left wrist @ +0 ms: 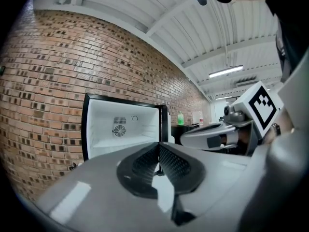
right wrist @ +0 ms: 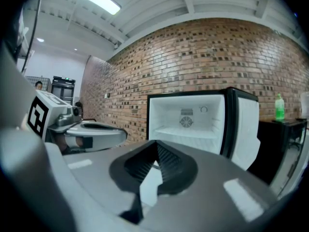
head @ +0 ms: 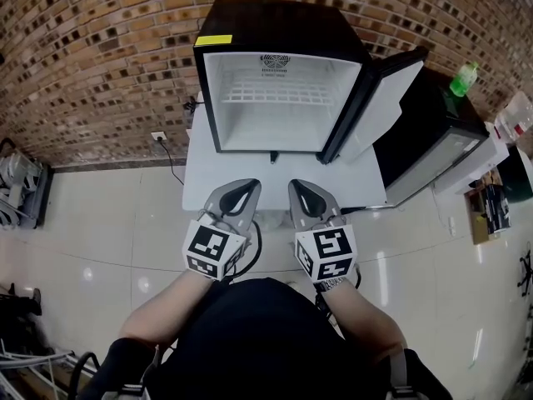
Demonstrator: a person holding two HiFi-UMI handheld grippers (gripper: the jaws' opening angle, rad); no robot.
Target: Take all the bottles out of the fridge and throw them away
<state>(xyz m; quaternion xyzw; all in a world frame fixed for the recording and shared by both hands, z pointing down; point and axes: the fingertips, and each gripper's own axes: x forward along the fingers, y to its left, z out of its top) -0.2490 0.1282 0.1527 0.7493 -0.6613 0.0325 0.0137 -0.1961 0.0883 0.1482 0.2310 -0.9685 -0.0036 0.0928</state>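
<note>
The black mini fridge (head: 283, 82) stands on a white table (head: 200, 173) with its door (head: 379, 107) swung open to the right. Its white inside holds only a wire shelf (head: 279, 94); I see no bottle in it. A green bottle (head: 464, 79) stands upright on the black cabinet to the right, also in the left gripper view (left wrist: 180, 119) and the right gripper view (right wrist: 279, 108). My left gripper (head: 243, 188) and right gripper (head: 301, 188) hang side by side before the table's front edge, pointing at the fridge. Both are shut with nothing between their jaws (left wrist: 159, 146) (right wrist: 157, 144).
A black cabinet (head: 433, 132) stands right of the fridge, with boxes and clutter (head: 500, 190) beyond it. A brick wall (head: 100, 57) runs behind, with an outlet and cable (head: 160, 138) low on it. Metal gear (head: 17, 182) lies at the left on the glossy tile floor.
</note>
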